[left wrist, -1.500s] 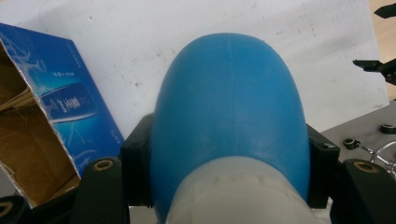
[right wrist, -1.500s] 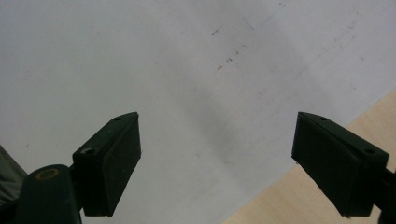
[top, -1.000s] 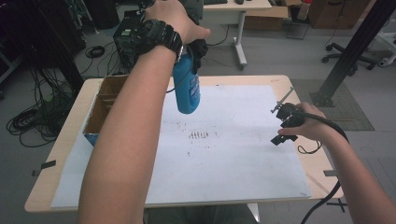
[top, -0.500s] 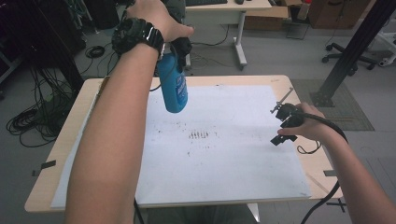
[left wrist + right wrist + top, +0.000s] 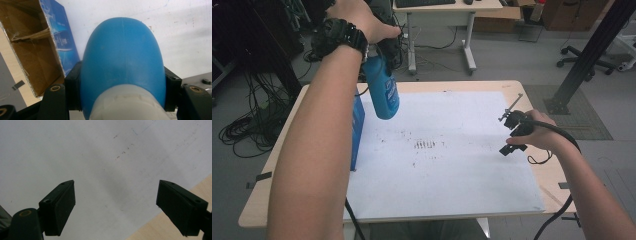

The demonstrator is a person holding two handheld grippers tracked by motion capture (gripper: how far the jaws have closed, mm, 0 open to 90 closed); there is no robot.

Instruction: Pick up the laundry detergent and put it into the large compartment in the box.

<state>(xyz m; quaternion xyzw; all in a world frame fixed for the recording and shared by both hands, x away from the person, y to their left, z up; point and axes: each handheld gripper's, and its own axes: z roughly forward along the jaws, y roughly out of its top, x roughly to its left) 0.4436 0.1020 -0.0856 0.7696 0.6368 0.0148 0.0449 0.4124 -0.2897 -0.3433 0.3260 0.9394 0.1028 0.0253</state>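
A blue plastic bottle (image 5: 382, 91) with a white label hangs in the air over the table's left part, held by its upper end in my left gripper (image 5: 381, 49). In the left gripper view the bottle (image 5: 122, 57) bulges between the two black jaws, which press on its sides. Below it lies an open cardboard box (image 5: 32, 57) with a blue printed side (image 5: 358, 125). My right gripper (image 5: 513, 132) rests low at the right edge of the white sheet (image 5: 447, 170). Its jaws stand wide apart over bare sheet in the right gripper view, so the right gripper (image 5: 116, 207) holds nothing.
The white sheet carries small dark marks (image 5: 426, 145) near its middle. The wooden table edge (image 5: 175, 230) shows at the sheet's right border. A cable (image 5: 557, 220) trails from the right gripper. Beyond the table stand a desk (image 5: 447, 7) and floor cables (image 5: 242, 132).
My left gripper has carried the blue bottle to the left and a little farther away, so it now hangs beside the box. The right gripper has stayed put.
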